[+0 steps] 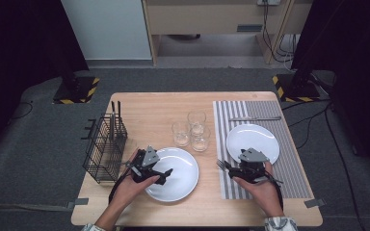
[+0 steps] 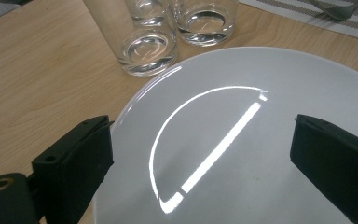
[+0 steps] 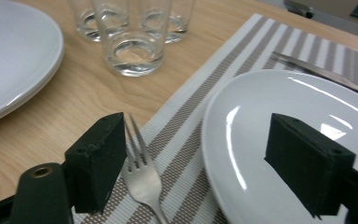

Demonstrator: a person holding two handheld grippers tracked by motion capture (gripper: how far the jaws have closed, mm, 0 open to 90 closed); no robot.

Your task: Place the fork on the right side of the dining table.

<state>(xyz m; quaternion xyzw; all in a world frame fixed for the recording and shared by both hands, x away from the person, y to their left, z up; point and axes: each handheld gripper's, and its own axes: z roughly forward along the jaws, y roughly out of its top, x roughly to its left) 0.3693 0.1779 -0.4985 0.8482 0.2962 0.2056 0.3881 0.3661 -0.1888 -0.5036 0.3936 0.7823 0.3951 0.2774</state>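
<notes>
Left gripper (image 1: 166, 174) hovers over the round white ceramic plate (image 1: 183, 185) lying on the light wooden table (image 1: 144, 110), jaws spread wide, nothing between them. Right gripper (image 1: 225, 166) sits at the left edge of the grey-and-white striped placemat (image 1: 296, 163), jaws wide apart, over the silver metal fork (image 3: 142, 179) that lies on the placemat just beside a second white plate (image 1: 262, 137). Three clear drinking glasses (image 1: 192, 130) stand between the plates. Black wire basket (image 1: 103, 149) at table's left edge, metal knife (image 1: 255, 118) beyond the second plate.
</notes>
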